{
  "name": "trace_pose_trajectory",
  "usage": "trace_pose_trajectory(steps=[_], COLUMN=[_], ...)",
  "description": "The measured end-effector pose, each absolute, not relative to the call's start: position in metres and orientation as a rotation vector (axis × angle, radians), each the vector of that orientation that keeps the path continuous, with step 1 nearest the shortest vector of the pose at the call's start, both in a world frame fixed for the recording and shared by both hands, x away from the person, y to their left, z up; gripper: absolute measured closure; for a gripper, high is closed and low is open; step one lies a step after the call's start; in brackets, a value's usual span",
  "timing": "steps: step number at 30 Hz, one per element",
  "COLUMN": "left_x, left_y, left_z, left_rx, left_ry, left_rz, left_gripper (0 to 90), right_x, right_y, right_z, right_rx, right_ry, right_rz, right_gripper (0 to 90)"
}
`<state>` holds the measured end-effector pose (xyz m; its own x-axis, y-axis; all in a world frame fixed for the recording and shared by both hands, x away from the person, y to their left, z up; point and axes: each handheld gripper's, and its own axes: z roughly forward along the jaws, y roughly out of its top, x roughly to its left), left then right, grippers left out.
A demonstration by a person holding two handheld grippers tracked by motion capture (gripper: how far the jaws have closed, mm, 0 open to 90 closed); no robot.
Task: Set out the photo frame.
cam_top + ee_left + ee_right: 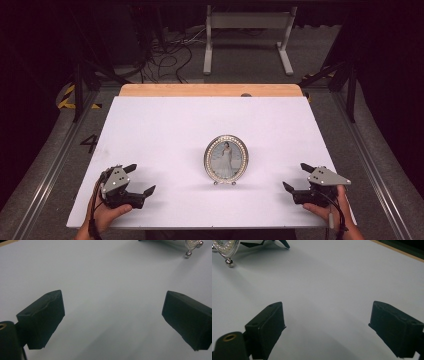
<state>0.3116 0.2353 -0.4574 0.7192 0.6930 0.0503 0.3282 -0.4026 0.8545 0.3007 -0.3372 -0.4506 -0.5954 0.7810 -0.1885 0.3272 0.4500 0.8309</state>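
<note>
While the oval picture frame [226, 158] stands upright on its small ball feet just below the middle of the high view, both grippers rest near the lower edge of the white table [165, 125], well apart from it. The left gripper [138, 179] sits at the lower left of that view, held by a hand [102, 214] coming in from the bottom; its jaws are spread wide with nothing between them. The right gripper [297, 176] sits at the lower right, in the other hand [327, 207], its jaws likewise released and empty, pointing inward toward the frame.

In the left gripper view, the two black jaws rise from the lower corners over bare table, and a silver foot of the picture frame [192, 246] shows at the upper right. In the right gripper view, the beaded rim of the picture frame [227, 248] shows at the upper left, with its dark back stand [262, 243] just beside it along the top edge.
</note>
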Motion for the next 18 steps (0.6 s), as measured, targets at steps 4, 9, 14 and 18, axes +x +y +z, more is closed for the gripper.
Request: trace_pose_trajectory(steps=[4,9,14,18], left_x=[0.3129,0.3129,0.3129,0.3155], left_y=[0.2362,0.2375,0.2356,0.2376], left_z=[-0.4563,-0.4548,-0.4545,-0.4552], left_rx=[1.999,2.001,2.01,2.013], left_ry=[0.789,0.801,0.802,0.803], left_rz=[0.508,0.527,0.527,0.528], left_gripper=[5.2,5.2,5.3,5.3], right_x=[0.2998,0.2987,0.299,0.3015], right_y=[-0.337,-0.3353,-0.3372,-0.341], right_z=[-0.4494,-0.4471,-0.4471,-0.4472], right_rx=[0.946,0.934,0.94,0.997], right_ry=[2.122,2.12,2.116,2.099], right_rz=[1.057,1.059,1.054,1.045], right_gripper=[13.3,13.2,12.9,11.8])
